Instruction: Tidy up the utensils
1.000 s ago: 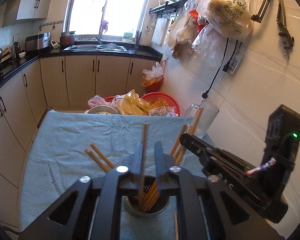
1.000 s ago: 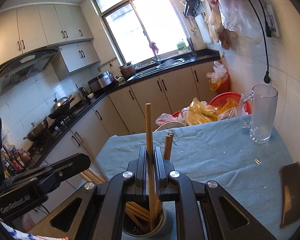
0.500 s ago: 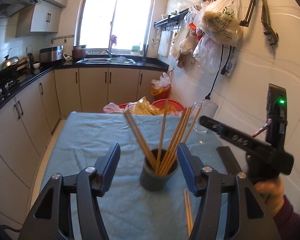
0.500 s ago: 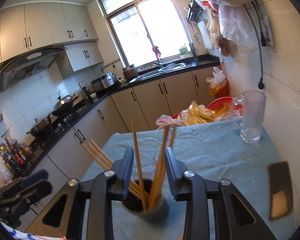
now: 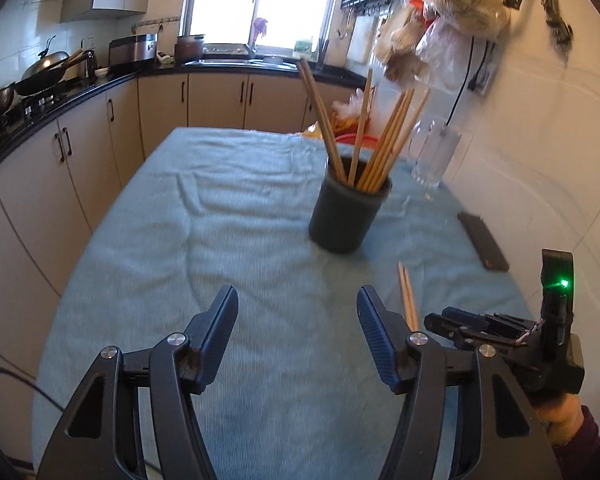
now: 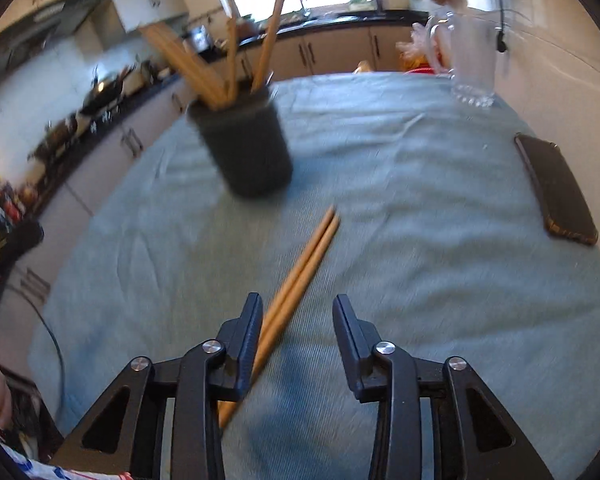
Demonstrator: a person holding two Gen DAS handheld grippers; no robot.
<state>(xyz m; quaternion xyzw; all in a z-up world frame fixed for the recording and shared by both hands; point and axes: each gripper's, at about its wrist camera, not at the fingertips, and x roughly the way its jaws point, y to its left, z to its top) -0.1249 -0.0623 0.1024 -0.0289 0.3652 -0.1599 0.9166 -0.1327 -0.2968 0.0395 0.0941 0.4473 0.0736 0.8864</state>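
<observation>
A dark round holder (image 5: 346, 216) stands on the blue-green cloth, with several wooden chopsticks (image 5: 374, 140) upright in it; it also shows in the right wrist view (image 6: 246, 148). A loose pair of chopsticks (image 6: 296, 284) lies on the cloth near of the holder, also seen in the left wrist view (image 5: 407, 296). My left gripper (image 5: 298, 322) is open and empty, well back from the holder. My right gripper (image 6: 296, 326) is open, low over the near end of the loose pair, which runs beside its left finger.
A dark flat phone-like slab (image 6: 556, 188) lies on the cloth at the right. A glass mug (image 5: 434, 156) stands at the far right by the tiled wall. Kitchen cabinets and counter run along the left and back. The cloth-covered table (image 5: 220, 240) drops off at the left.
Both grippers have opened, releasing chopsticks into the holder, and drawn back from it. The right gripper has dropped low over the loose pair on the cloth.
</observation>
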